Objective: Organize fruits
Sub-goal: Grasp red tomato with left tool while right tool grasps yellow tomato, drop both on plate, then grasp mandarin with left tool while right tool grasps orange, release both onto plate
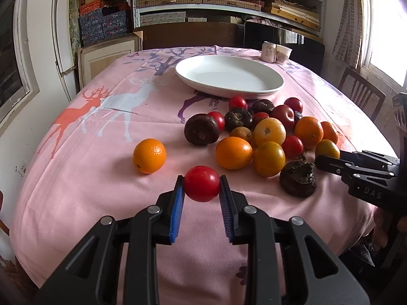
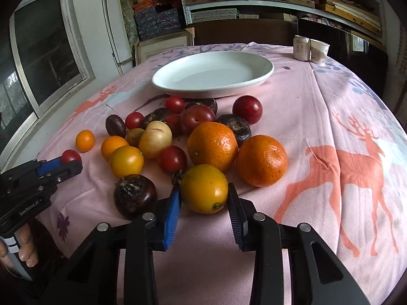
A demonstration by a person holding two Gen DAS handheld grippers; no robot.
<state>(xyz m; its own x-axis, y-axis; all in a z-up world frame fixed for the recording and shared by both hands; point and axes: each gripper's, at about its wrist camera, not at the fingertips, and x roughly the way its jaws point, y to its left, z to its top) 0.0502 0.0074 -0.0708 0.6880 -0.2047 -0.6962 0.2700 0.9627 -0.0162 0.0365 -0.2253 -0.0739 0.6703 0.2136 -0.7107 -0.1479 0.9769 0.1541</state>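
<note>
So the left claw (image 1: pixel 202 184) is pinching a small red tomato (image 1: pixel 202 183) between its blue pads, low over the pink deer-print cloth (image 1: pixel 89 157) on the desk. From the right wrist view you can spot that same tomato (image 2: pixel 71 156) way out at 9 o'clock, poking out of the left claw (image 2: pixel 66 162).

The right claw (image 2: pixel 204 193) has its fingers either side of a yellow-orange citrus (image 2: pixel 204 188). The left pad looks like it's touching the skin, the right one is right at the edge, so I can't tell if it's actually squeezing or just framing it. In the left wrist view the right claw (image 1: pixel 321 162) comes in from 3 o'clock, its tip at that same fruit (image 1: pixel 327 149).

The rest of the fruit pile sits in the middle of the desk: two big tangerines (image 2: pixel 212 146) touching each other, dark brown water-chestnut-looking things (image 2: pixel 134 196), more red tomatoes (image 2: pixel 172 159), plums (image 2: pixel 247 109). One orange (image 1: pixel 149 155) sits on its own, at 10 o'clock from the held tomato in the left view.

White oval plate (image 1: pixel 229 76) is beyond the pile at 12 o'clock, with no fruit on it. A can (image 2: pixel 301 48) and a paper cup (image 2: pixel 319 51) stand together at the far edge, around 1 o'clock.
</note>
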